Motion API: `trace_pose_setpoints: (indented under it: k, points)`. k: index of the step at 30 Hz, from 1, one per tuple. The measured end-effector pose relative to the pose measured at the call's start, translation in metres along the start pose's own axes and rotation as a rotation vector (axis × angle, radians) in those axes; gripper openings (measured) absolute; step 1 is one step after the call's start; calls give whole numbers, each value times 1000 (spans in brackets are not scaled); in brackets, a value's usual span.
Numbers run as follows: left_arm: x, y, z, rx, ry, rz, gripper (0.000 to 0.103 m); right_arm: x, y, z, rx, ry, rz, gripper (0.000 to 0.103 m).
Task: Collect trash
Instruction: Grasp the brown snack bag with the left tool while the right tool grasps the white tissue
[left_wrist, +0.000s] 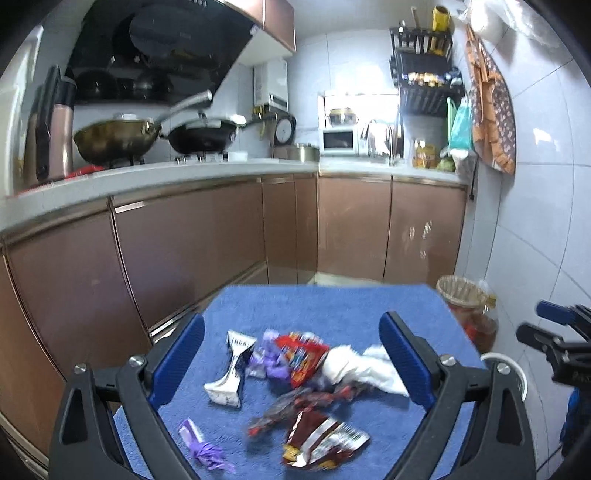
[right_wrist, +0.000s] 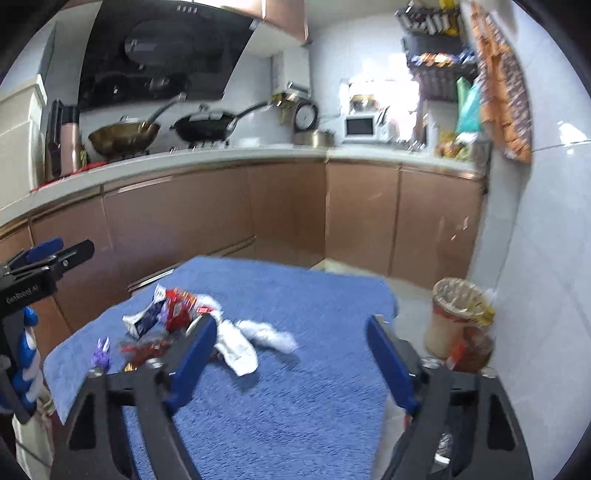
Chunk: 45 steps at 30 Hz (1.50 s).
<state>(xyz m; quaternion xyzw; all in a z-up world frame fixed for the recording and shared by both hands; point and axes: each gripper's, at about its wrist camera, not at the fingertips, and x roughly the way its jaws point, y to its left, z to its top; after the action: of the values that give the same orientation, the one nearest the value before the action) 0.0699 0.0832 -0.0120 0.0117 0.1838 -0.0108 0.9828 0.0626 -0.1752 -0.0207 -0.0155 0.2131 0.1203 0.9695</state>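
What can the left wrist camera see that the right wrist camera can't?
Only the left wrist view shows the dark red packet at the near edge of the pile; in the right view the finger mostly covers that spot. Only the right wrist view shows the bare right half of the blue towel and the bin almost whole. Both show the white tissue, the purple wrapper, the woks and the microwave. Both the left gripper and the right gripper are open and empty.
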Motion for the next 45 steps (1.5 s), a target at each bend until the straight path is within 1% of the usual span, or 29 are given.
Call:
trace_pose_setpoints:
  k: [1,3,6,7,10,13,15,17,20,21,23,24,25,27,30,31,33,35,36,39,40,41,42,43,44,45]
  points:
    - [3,4,-4,1,19,-10,95,9,1,-1,-3,19,19,69]
    - [10,13,-14,0,65,-35,95,28,3,-5,-6,62,69,67]
    - [20,21,-31,-13,145,-120,95,52,9,-9,-27,114,130,65]
    - [23,21,-38,-11,172,-149,95,60,12,-10,-32,131,153,65]
    - [31,11,-55,32,234,-197,95,84,22,-15,-69,195,214,65]
    - [45,3,-67,67,290,-219,92,107,32,-20,-96,243,258,65]
    - [58,1,-73,53,340,-240,89,119,36,-24,-105,270,280,65]
    - [70,3,-78,29,379,-260,83,129,40,-27,-114,291,293,65]
    - [86,6,-86,3,428,-250,78,143,45,-31,-124,317,310,65]
    - [92,8,-90,-19,449,-251,75,148,45,-32,-125,328,318,65]
    - [101,12,-95,-57,488,-261,65,158,46,-35,-129,342,333,65]
    - [105,13,-98,-72,506,-264,62,164,46,-37,-131,352,341,65]
    - [108,14,-100,-82,517,-264,58,167,48,-38,-132,357,345,62]
    - [113,15,-104,-96,539,-263,55,176,48,-40,-127,372,364,59]
    - [116,15,-110,-99,559,-261,51,185,48,-41,-124,380,376,58]
    - [117,14,-111,-100,565,-263,47,189,49,-41,-126,380,378,56]
    - [118,13,-113,-106,567,-273,43,195,50,-41,-134,385,378,54]
    - [117,11,-114,-106,565,-283,36,200,51,-42,-140,390,377,52]
    - [117,9,-114,-104,563,-283,35,203,51,-42,-145,392,373,51]
    - [113,6,-113,-109,556,-289,22,208,51,-45,-145,404,359,48]
    - [112,5,-113,-111,550,-288,12,209,50,-46,-146,407,353,47]
    - [112,5,-113,-113,549,-290,7,210,50,-47,-149,409,344,46]
    - [110,5,-113,-122,545,-295,7,211,50,-49,-150,415,336,42]
    - [107,5,-112,-125,539,-294,7,213,51,-49,-149,420,333,34]
    - [107,4,-111,-126,536,-294,6,215,50,-51,-148,424,331,30]
    - [104,3,-110,-128,529,-293,6,215,49,-52,-147,428,329,22]
